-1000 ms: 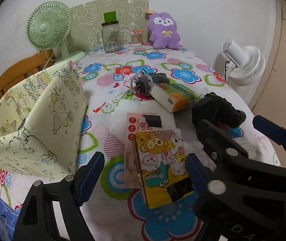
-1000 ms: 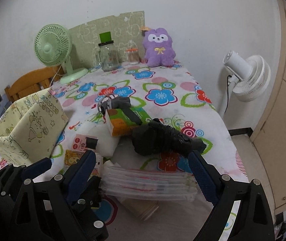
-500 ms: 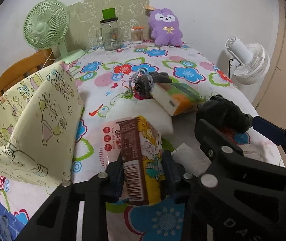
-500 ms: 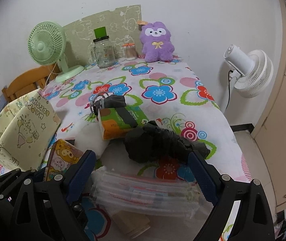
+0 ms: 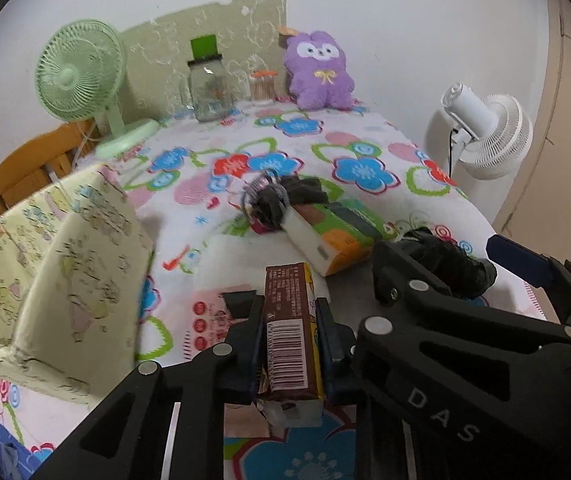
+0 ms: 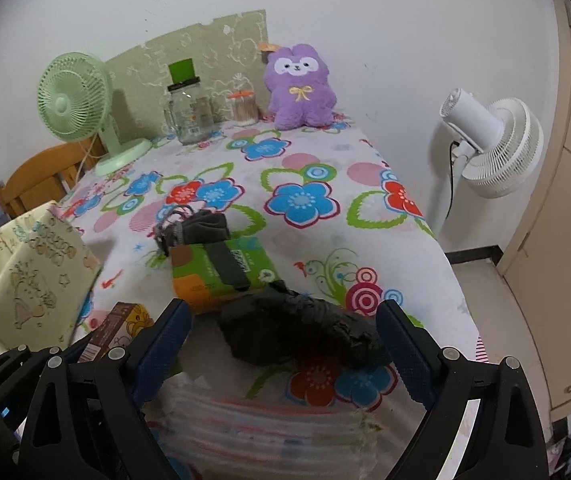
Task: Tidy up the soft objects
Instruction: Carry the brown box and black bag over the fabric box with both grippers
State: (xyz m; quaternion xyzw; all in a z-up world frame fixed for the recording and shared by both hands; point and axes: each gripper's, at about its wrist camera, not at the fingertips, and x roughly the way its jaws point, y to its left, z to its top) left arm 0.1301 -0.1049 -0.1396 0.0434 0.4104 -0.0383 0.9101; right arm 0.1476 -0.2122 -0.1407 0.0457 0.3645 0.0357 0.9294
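Where left gripper (image 5: 288, 340) pinches: tissue pack (image 5: 291, 332).

Even indoor light, soft shadows, fisheye-bent edges, slight blur.

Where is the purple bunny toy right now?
The purple bunny toy sits upright at the far end of the table, against the white wall, right of the little orange-topped jar in both views.

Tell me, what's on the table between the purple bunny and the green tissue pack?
Mostly bare flowered tablecloth. Only a small dark bundle with wire loops sits there, right against the green tissue pack. The right wrist view shows this stretch up to the purple bunny.
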